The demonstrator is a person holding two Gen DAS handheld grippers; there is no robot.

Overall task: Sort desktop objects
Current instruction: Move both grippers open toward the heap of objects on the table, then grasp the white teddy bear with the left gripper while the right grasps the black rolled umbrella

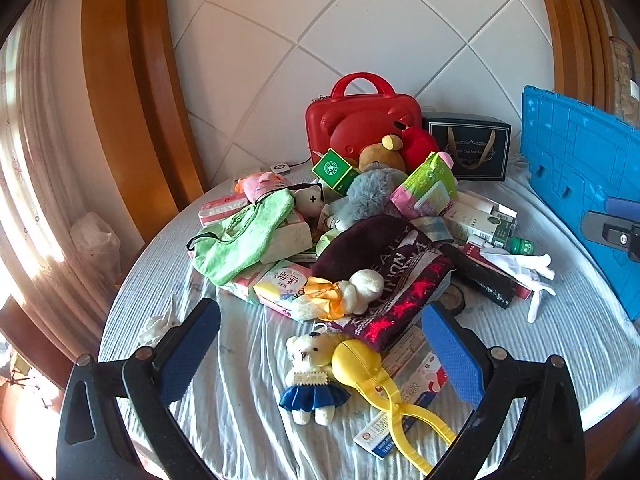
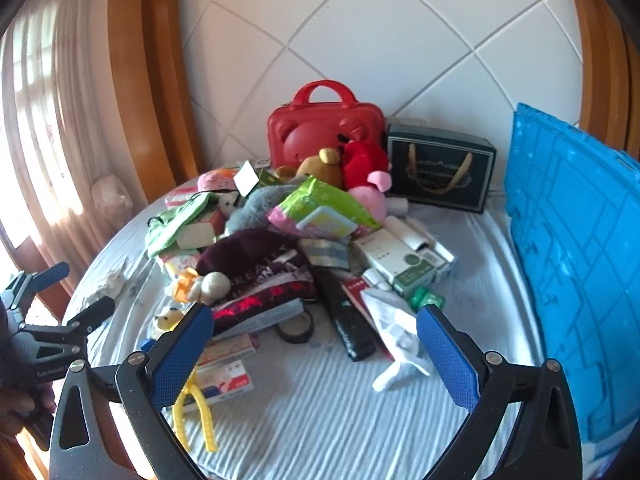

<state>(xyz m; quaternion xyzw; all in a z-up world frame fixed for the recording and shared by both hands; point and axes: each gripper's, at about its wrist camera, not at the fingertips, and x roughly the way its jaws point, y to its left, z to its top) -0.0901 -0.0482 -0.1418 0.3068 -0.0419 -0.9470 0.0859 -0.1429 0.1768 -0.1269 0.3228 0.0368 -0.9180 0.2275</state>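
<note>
Case behind the heap, gift box right of it, crate farthest right.

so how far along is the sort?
Nothing looks sorted: the pile, from the red bear case to the small teddy in a blue skirt, lies mixed on the cloth. Left gripper and right gripper are open and empty. The blue crate stands alongside; everything remains.
</note>
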